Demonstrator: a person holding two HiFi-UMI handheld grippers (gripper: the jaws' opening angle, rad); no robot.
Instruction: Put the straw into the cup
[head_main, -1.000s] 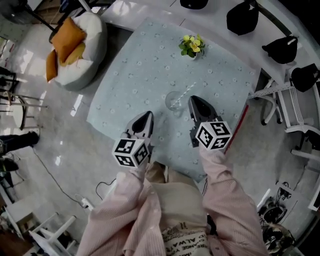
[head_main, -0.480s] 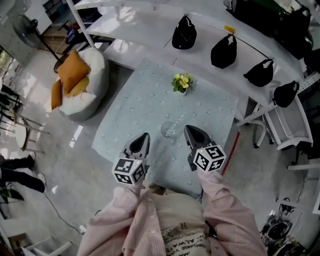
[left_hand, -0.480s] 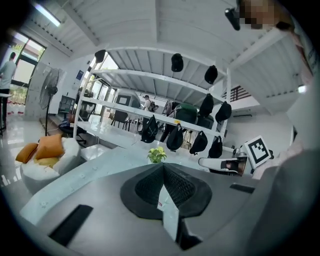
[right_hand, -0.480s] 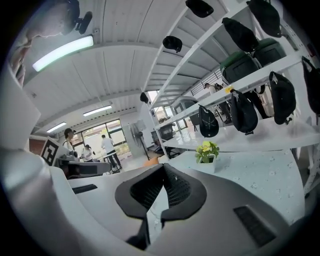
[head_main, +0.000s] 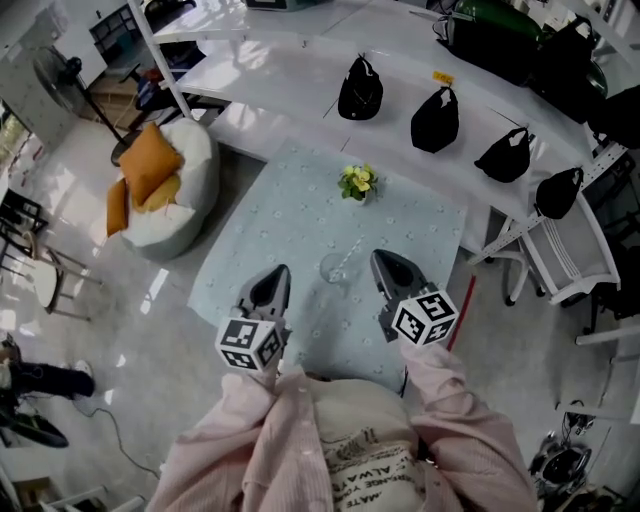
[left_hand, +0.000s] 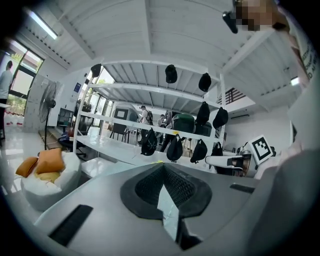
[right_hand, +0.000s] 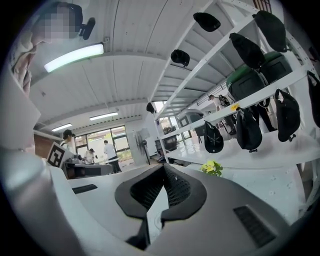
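Two grippers inspected: left gripper (head_main: 277, 271) and right gripper (head_main: 379, 257), both clenched empty, have lifted clear of the table (head_main: 280, 220); straw (head_main: 350, 252) stands tilted inside cup (head_main: 333, 268); task judged complete

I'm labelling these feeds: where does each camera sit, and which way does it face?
Head view: on the person's head, looking steeply down at the table, cup and straw; the left claw, right claw and pink sleeves show.
Left gripper view: rides the left claw, facing level toward white shelves with black bags; its shut jaws show.
Right gripper view: rides the right claw, facing those shelves and the flowers; its shut jaws show.
Shared: all three show the bags.
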